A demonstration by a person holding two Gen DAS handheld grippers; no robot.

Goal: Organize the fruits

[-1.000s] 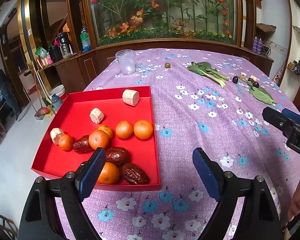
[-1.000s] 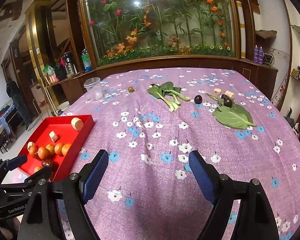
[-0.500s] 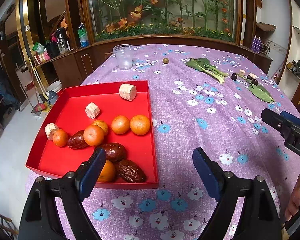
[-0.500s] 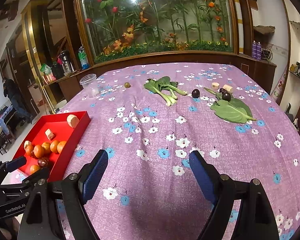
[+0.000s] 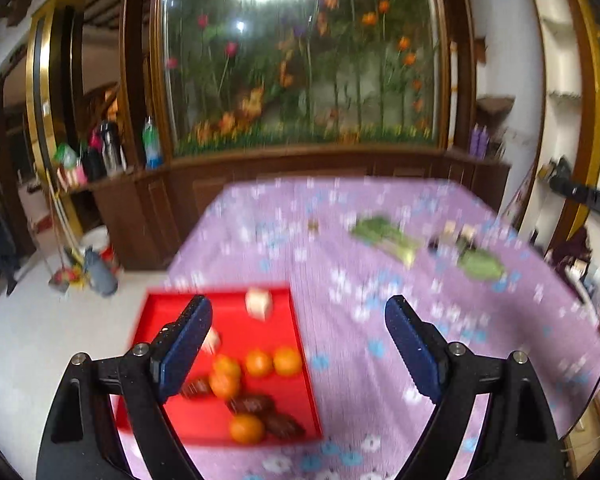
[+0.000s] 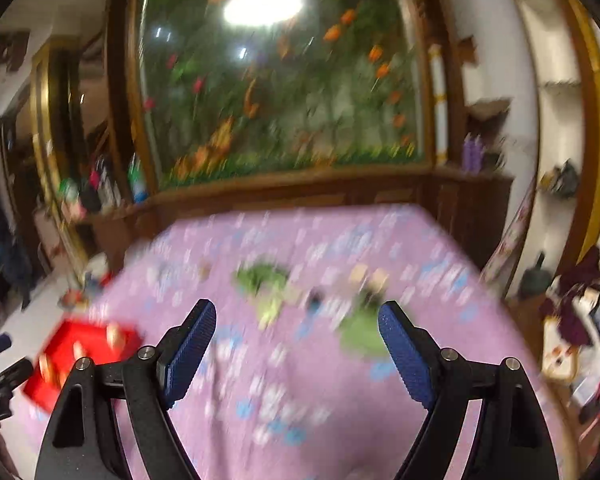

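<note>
Both views are smeared with motion blur, so fine detail is lost. The left hand-held gripper (image 5: 298,344) is held above the near left part of the bench (image 5: 380,360), its blue pads spread wide with nothing between them. Below it the red tray (image 5: 300,360) sits at the bench's near left corner, its left wall along the bench's left edge and its near wall a little back from the front edge. In the tray lie oranges (image 5: 274,362), one more orange (image 5: 247,428) by the near wall, dark brown fruits (image 5: 252,403) among them, and pale cubes (image 5: 259,303) toward the far wall.

The right hand-held gripper (image 6: 296,340) is likewise released, pads wide apart and holding nothing, over the middle of the bench. Between the tray's right wall and the bench's right edge the flowered purple cloth (image 6: 300,400) runs as a broad open stretch. Toward the far right corner lie leafy greens (image 5: 384,236), a flat green leaf (image 5: 480,264), small dark round fruits (image 6: 315,300) and pale pieces (image 6: 370,276), all well apart from the tray. A small brownish fruit (image 5: 313,224) sits alone near the far edge. Beyond that edge stands a wooden cabinet (image 5: 300,164) under a glass case of flowers (image 5: 300,60).
</note>
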